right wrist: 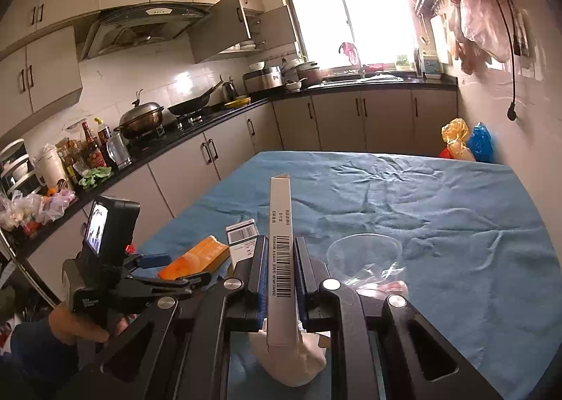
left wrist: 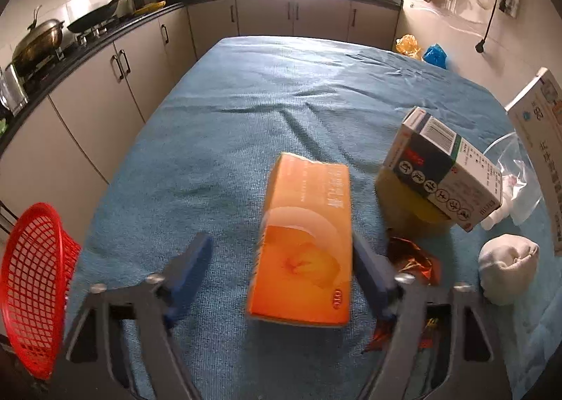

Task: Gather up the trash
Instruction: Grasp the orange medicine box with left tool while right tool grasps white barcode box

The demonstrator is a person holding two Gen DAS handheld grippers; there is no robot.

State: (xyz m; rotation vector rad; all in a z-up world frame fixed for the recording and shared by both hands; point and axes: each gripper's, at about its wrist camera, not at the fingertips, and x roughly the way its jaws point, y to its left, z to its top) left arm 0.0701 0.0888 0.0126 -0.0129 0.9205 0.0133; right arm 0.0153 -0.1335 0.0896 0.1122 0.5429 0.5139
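While the left claw (left wrist: 281, 273) stands apart around the orange cardboard box (left wrist: 305, 242) on the blue-clothed tabletop (left wrist: 246, 101), only its right pad touching, the right claw (right wrist: 280, 273) is clamped on a thin white barcoded carton (right wrist: 280, 242), right of a red mesh basket (left wrist: 35, 280).

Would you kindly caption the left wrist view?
Left gripper straddles an orange box on the blue cloth, red basket alongside.
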